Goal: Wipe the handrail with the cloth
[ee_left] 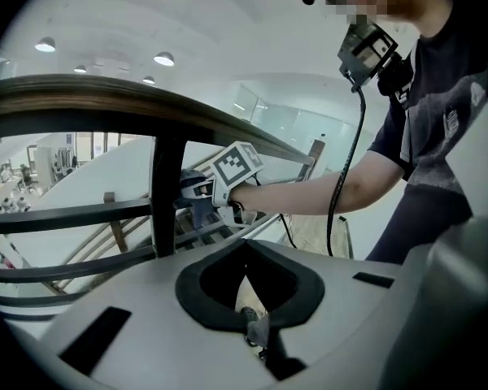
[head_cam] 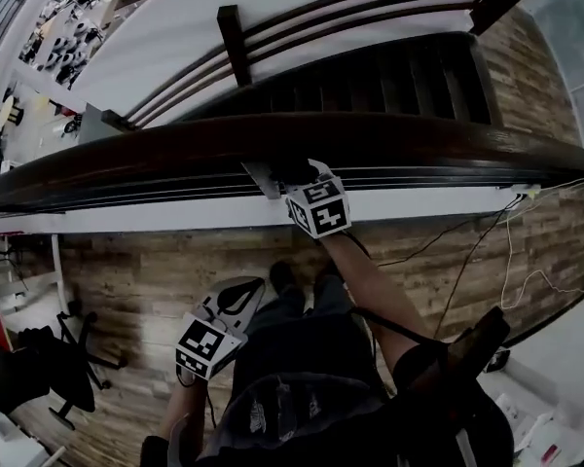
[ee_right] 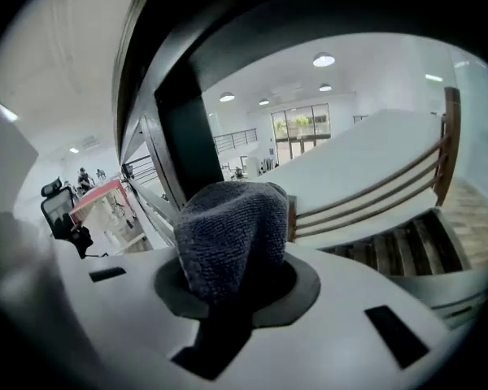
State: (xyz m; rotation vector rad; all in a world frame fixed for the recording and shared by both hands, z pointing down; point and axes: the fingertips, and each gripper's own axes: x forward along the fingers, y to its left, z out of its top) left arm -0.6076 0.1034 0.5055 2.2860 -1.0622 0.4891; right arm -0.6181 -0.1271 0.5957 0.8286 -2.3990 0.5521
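The right gripper (ee_right: 237, 287) has its jaws closed on a bunched grey terry cloth (ee_right: 232, 232), which bulges out of the pale housing's dark-rimmed opening. The cloth's top sits just beside a dark upright baluster post (ee_right: 183, 128), under the dark curved wooden handrail (ee_right: 252, 10). To the right, brown rails cross a white stair wall (ee_right: 366, 161) above dark steps (ee_right: 407, 250). A black office chair (ee_right: 55, 210) stands far left.
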